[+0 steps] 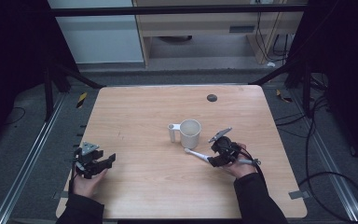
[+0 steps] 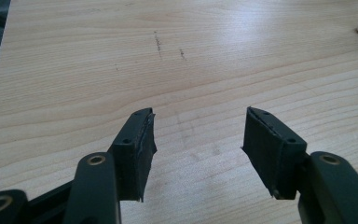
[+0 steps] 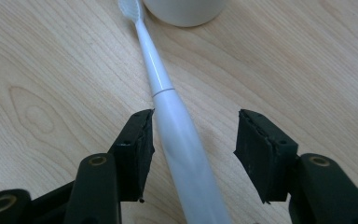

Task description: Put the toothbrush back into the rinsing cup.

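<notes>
A white toothbrush (image 3: pixel 177 126) lies flat on the wooden table (image 1: pixel 144 112), its bristle head pointing toward a white cup (image 1: pixel 189 133) with a handle. My right gripper (image 3: pixel 193 140) is open, its jaws on either side of the toothbrush handle; the left jaw is close against it, the right one stands apart. In the high view the right gripper (image 1: pixel 214 156) sits just right of the toothbrush (image 1: pixel 196 154), in front of the cup. My left gripper (image 2: pixel 198 140) is open over bare wood, seen near the table's front left (image 1: pixel 103 164).
A small dark round spot (image 1: pixel 211 97) sits near the table's far edge. Faint pencil marks (image 2: pixel 158 43) cross the wood ahead of the left gripper. Cables run on the floor to the right of the table.
</notes>
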Demonstrator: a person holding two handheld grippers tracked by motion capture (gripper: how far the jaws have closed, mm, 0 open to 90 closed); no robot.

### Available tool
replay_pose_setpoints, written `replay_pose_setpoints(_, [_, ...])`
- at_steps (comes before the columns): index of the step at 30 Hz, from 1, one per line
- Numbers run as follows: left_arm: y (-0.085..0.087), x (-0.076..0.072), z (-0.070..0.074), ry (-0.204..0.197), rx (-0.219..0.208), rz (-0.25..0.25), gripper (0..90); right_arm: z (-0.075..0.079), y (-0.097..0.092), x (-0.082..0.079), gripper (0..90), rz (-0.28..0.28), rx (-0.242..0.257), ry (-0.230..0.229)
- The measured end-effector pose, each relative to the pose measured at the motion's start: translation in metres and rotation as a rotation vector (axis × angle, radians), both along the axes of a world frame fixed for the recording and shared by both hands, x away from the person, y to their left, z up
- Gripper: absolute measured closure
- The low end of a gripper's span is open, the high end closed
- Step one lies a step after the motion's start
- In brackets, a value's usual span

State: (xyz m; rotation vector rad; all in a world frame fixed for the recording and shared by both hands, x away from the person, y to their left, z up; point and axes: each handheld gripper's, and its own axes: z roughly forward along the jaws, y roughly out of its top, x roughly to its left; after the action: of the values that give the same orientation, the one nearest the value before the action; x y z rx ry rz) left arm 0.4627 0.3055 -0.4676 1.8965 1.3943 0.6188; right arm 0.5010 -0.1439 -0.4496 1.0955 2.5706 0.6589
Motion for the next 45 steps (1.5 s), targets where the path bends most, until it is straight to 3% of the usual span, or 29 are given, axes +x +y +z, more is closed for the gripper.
replay_pose_setpoints(24, [0.0, 0.001, -0.001, 0.007, 0.003, -0.007, 42.5, -0.02, 0.012, 0.013, 48.5, 0.031, -0.065, 0.095])
replay_pose_setpoints(43, [0.0, 0.001, -0.001, 0.009, 0.002, -0.01, 42.8, -0.02, 0.016, 0.015, 67.0, 0.04, -0.067, 0.186])
replay_pose_setpoints(45, [0.0, 0.001, -0.001, 0.01, 0.003, -0.009, 42.8, -0.019, 0.017, 0.014, 67.3, 0.064, -0.073, 0.204])
